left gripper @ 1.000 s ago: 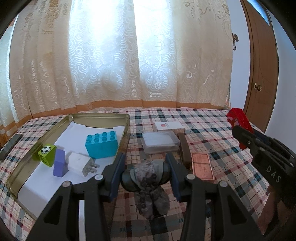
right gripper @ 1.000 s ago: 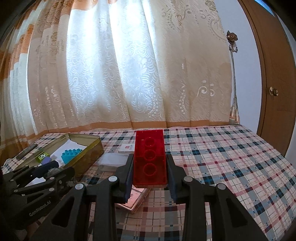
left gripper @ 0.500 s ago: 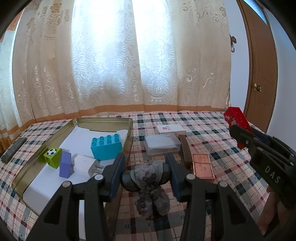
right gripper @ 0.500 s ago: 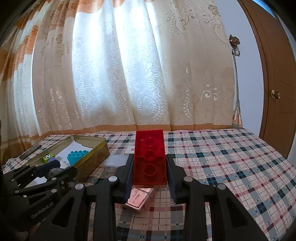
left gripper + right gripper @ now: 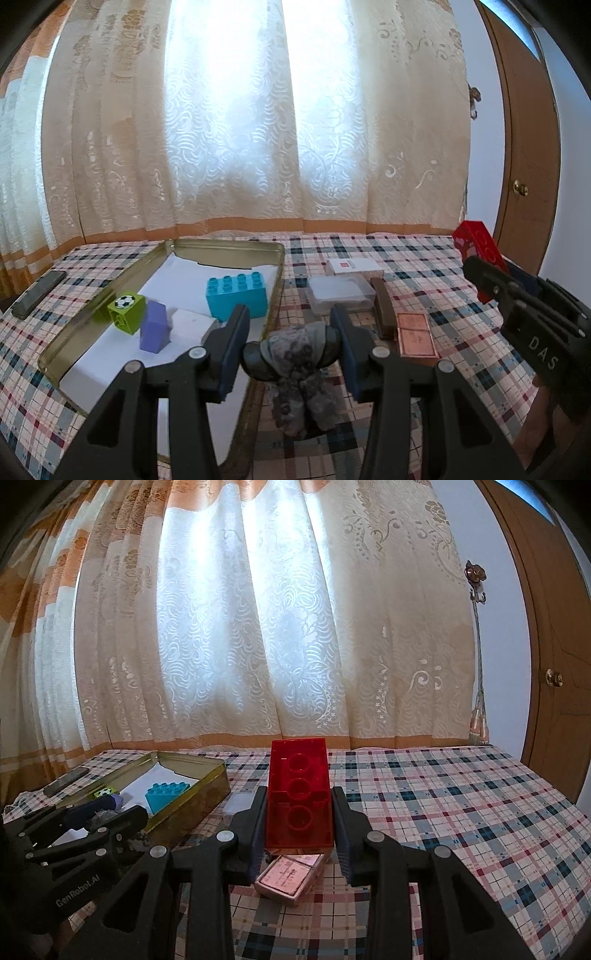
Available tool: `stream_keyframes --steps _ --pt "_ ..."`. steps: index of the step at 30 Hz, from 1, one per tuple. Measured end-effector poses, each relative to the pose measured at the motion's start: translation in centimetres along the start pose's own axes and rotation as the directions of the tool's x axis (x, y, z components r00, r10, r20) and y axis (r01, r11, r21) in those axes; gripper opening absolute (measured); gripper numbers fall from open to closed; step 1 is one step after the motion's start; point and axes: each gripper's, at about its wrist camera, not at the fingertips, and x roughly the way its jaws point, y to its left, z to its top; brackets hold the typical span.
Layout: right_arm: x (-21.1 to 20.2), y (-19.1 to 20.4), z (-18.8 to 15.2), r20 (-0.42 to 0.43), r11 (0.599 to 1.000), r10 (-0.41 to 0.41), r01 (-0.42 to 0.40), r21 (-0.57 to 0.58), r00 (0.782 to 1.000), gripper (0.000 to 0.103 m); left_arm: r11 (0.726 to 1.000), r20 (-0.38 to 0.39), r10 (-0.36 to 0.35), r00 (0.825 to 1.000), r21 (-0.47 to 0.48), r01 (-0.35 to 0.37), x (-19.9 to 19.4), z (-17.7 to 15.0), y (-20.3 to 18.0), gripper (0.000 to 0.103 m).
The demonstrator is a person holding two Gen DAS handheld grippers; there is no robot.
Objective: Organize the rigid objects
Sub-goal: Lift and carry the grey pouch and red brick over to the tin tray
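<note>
Long red plastic building brick (image 5: 299, 797) being clamped in right gripper (image 5: 300, 825), lifted over plaid-covered bed (image 5: 461, 812). Grey mottled dumbbell-shaped object (image 5: 293, 350) being clamped in left gripper (image 5: 291, 345) beside gold metal tin (image 5: 229, 251), near left edge. Four items being kept in tin; several boxes being left outside.

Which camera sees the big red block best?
The right wrist view: the red block fills the middle, clamped in the right gripper, hollow underside showing. The left wrist view catches only part of it at the right edge.
</note>
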Motion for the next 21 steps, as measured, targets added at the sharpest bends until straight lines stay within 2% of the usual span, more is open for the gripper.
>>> stream_keyframes --steps 14,15,16,21 --pt "-0.1 1.5 0.0 0.008 0.999 0.026 -0.026 -0.018 1.000 0.035 1.000 0.020 0.025 0.999 -0.008 -0.024 -0.6 -0.2 1.1 0.044" --pt "-0.1 1.6 0.0 0.008 0.999 0.029 -0.029 -0.022 1.000 0.035 1.000 0.020 0.028 0.999 -0.010 -0.027 -0.6 -0.2 1.2 0.041" --pt "0.0 1.8 -0.1 0.008 0.999 0.033 -0.032 -0.025 0.999 0.035 1.000 0.021 0.028 0.999 -0.011 -0.027 -0.7 -0.2 1.4 0.030" --pt "0.0 2.5 -0.2 0.007 0.998 0.047 -0.047 -0.033 0.999 0.035 1.000 0.023 0.027 0.999 -0.003 -0.027 -0.8 -0.3 1.6 0.029"
